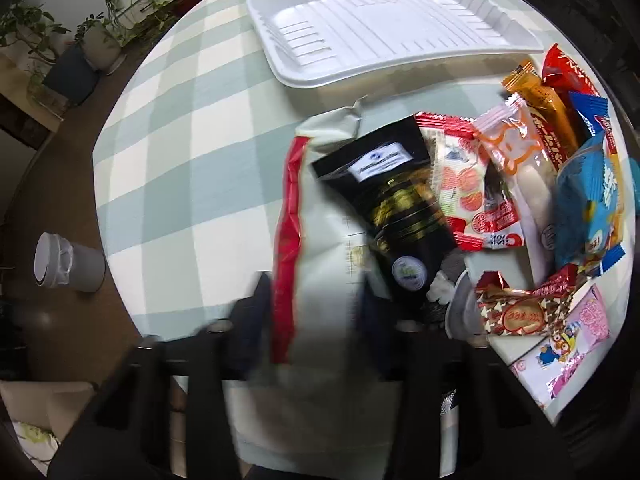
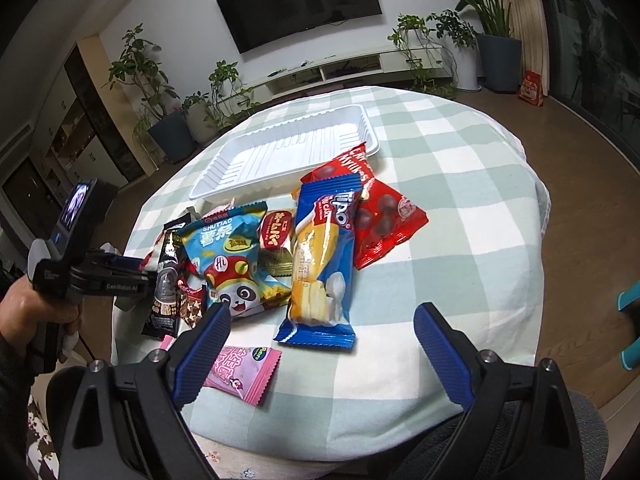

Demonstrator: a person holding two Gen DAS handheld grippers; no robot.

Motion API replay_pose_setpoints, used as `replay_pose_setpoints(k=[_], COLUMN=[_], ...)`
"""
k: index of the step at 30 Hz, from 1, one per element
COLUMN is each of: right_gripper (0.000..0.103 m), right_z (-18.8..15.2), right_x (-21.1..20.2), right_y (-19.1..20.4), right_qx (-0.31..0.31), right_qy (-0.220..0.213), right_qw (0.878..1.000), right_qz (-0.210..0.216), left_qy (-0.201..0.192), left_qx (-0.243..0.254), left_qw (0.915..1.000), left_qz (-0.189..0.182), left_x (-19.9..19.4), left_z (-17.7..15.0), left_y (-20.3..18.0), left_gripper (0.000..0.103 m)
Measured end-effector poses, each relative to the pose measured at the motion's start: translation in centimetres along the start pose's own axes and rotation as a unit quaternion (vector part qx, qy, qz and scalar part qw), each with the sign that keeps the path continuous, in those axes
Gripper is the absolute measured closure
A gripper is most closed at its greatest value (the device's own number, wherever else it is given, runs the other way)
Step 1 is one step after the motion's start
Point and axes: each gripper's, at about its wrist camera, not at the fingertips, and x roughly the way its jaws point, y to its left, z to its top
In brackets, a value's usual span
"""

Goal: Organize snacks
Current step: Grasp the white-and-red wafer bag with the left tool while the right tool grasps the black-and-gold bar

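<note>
**Left gripper pinched a pale bag while the tray sat empty**

Nearest the left wrist camera, the left gripper [image 1: 316, 312] had its blue fingers [image 1: 252, 320] drawn in against a pale bag with a red seam [image 1: 320, 216], the bag filling the narrow gap between them; motion blur hid whether the pads truly bit. A black pouch [image 1: 392, 216] lay across that bag's right side. The white tray [image 1: 280, 60], taken as the landmark, stood just beyond the heap and held nothing.

Left to right in front of the tray lay the black pouch, a blue panda snack bag [image 2: 232, 264], a blue-and-yellow cake pack [image 2: 320, 264] and a red chocolate-ball bag [image 2: 384, 224] whose top edge touched the tray's rim. A pink wafer packet [image 2: 244, 372] lay well short of the tray, nearest the right gripper [image 2: 320, 344], whose fingers stood wide apart over the cloth, holding nothing.

The likely trouble: lifting the pale bag could drag the overlapping pouch along or tip it off the table edge, and a shallow pinch on slick film might slip.
</note>
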Motion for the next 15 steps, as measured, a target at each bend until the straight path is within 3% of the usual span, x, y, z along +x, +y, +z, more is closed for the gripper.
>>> replay_pose_setpoints(k=[3, 9, 12, 15], right_gripper=[0.008, 0.023, 0.031, 0.031], right_z=[0.0, -0.1, 0.4, 1.4], right_x=[0.1, 0.0, 0.1, -0.1], right_y=[0.4, 1.6, 2.9, 5.3], right_qx=[-0.013, -0.043, -0.06, -0.075], right_qy=[-0.004, 0.002, 0.01, 0.012], right_qw=[1.0, 0.999, 0.998, 0.997], right_qz=[-0.003, -0.002, 0.006, 0.032], left_qy=[-0.01, -0.036, -0.056, -0.086], left_qx=[-0.01, -0.082, -0.144, -0.222], left_qw=[0.9999, 0.995, 0.9838, 0.9619], left_qz=[0.004, -0.045, -0.091, -0.135], left_x=[0.2, 0.3, 0.1, -0.2], left_z=[0.3, -0.5, -1.8, -3.7], left_y=[0.2, 2.8, 4.8, 7.0], left_gripper=[0.072, 0.075, 0.076, 0.076])
